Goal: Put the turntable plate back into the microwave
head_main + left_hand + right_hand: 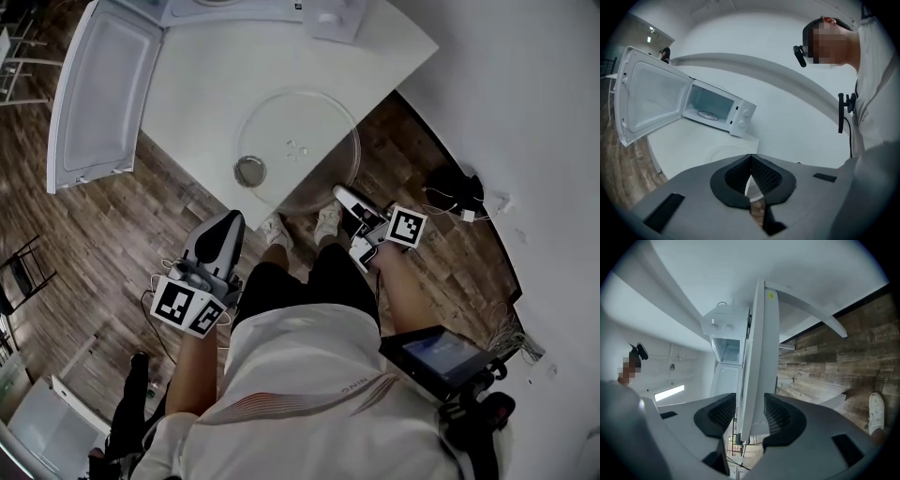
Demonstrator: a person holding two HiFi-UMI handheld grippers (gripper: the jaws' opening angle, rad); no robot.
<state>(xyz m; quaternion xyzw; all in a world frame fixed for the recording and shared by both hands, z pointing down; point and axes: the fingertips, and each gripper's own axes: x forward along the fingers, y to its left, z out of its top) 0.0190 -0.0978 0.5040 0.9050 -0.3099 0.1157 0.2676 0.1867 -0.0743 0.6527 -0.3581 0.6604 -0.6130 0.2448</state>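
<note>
Head view, nearest first: your left gripper (228, 220) hangs low on the left, fingers pressed together on nothing. Your right gripper (356, 225) sits by the close corner of the table (216, 84), fingers spread wide. Its own view shows only the table edge lined up in the gap, nothing pinched. Just beyond, the turntable plate (298, 148) lies flat on that corner, not yet in the microwave (234, 7). Its near-right rim hangs out past the edge, and the floor (187, 216) shows through the glass. Judge it clear glass: stiff, fairly heavy for its thickness, slick, and likely to chip or shatter if dropped. That overhanging rim looks like the best place to take hold, pads above and below, with the other gripper steadying the opposite rim. A small round piece (249, 171) sits at the plate's near-left rim; whether it is on the glass or under it you cannot tell, so check before lifting. Farther off, the door (98, 94) stands swung open to the left. The left gripper view shows the cavity (710, 104) holding no plate, only what looks like a ring (707, 114) on its floor.
</note>
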